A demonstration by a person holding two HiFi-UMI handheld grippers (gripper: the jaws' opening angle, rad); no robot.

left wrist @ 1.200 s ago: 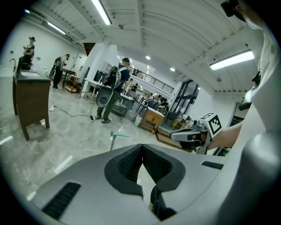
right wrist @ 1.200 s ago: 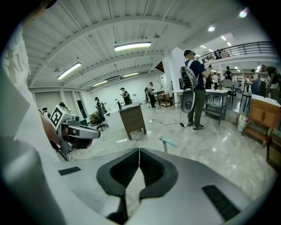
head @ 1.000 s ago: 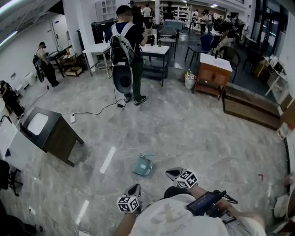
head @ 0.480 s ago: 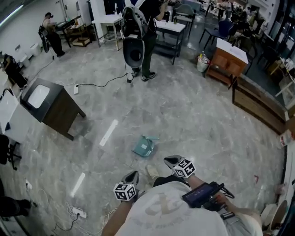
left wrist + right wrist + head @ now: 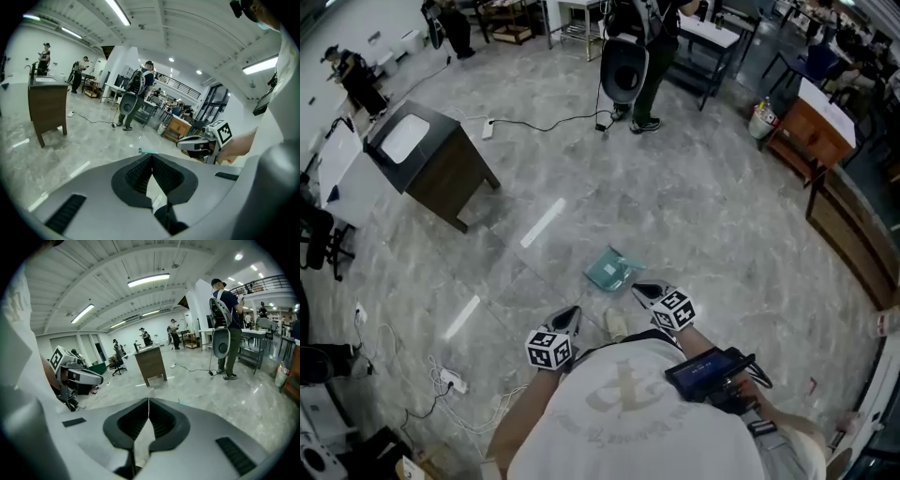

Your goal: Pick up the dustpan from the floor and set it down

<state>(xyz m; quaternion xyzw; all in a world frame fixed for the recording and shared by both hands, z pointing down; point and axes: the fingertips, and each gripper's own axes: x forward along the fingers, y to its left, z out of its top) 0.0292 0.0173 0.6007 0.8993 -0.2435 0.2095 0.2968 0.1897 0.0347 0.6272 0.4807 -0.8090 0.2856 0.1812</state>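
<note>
My right claw [image 5: 643,292] and left claw [image 5: 570,317], jaws pressed together, point forward and down at waist height. The teal dustpan [image 5: 612,270] lies on the marble floor [image 5: 694,225] just beyond the right claw, untouched.

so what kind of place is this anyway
Probably a big open workshop or lab hall: polished stone floor, scattered work tables, a dark cabinet standing loose, and a power cable trailing across it.

Grey marble floor [image 5: 703,234]. Dark cabinet [image 5: 441,173], wooden sideboard [image 5: 816,127], cable [image 5: 546,128] trailing across floor. Tube lights [image 5: 148,280] on white ceiling [image 5: 93,273].
</note>
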